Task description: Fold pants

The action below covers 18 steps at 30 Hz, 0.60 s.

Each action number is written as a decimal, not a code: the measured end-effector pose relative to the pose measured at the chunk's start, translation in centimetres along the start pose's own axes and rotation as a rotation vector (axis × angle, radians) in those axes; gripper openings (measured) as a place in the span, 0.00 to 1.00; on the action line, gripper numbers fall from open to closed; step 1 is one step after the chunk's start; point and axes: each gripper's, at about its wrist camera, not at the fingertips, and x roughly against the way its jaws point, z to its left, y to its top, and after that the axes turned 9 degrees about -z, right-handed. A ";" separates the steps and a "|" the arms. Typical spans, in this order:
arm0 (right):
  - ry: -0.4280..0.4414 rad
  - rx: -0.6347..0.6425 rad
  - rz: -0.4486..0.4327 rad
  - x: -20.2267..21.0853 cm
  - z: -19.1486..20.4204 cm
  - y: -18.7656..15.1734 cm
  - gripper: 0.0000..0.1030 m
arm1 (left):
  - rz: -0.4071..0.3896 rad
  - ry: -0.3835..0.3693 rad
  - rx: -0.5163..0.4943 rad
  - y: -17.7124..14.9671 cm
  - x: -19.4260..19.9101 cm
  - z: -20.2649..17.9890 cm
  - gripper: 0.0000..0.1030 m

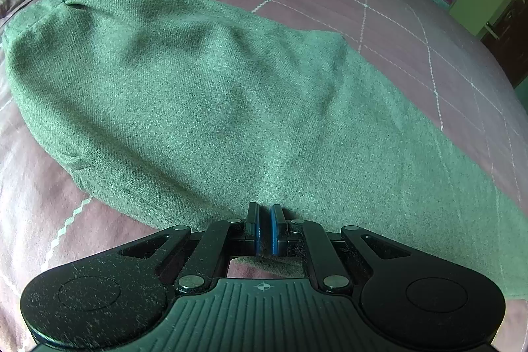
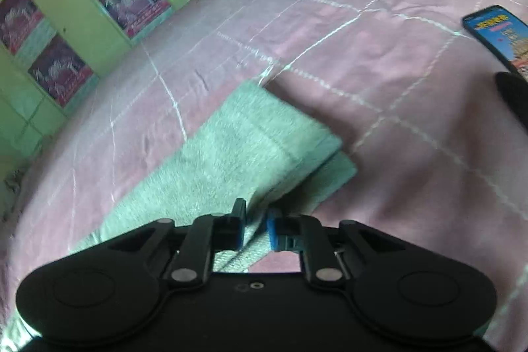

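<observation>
**Pants doubled lengthwise, cross folds still to come**

Nearest the left wrist camera, the left claw (image 1: 263, 228) stands with its blue pads almost together; green fabric runs up to and under the pads, and a sliver of nap shows in the narrow gap, so I judge it pinched on the cloth, though the grip itself is partly hidden by the linkage. Nearest the right wrist camera, the right claw (image 2: 256, 228) has its jaws slightly parted, with the garment's edge lying below the gap and neither pad pressing on it: it holds nothing.

Beyond the claws lie the pants (image 1: 198, 94), one green woollen pair, spread on the pink checked bedspread (image 1: 412, 32). From the left view the waist end is broad and rounded, reaching toward the pillow end of the bed. From the right view the leg end (image 2: 264, 141) shows two layers stacked, the upper hem a little short of the lower, pointing toward the bed's far corner.

As a judgement: the legs are laid one on the other, so the lengthwise fold looks done; folding the length over, hem toward waist, is still left.

Farther off, one phone (image 2: 495, 32) rests near the bed's right edge, and green cupboards (image 2: 66, 22) stand behind.

Count: two claws, one pair of pants, one phone.
</observation>
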 end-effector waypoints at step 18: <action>-0.047 -0.070 0.036 0.1 -2.5 0.3 0.04 | 0.004 -0.004 -0.001 0.1 -0.1 0.1 0.07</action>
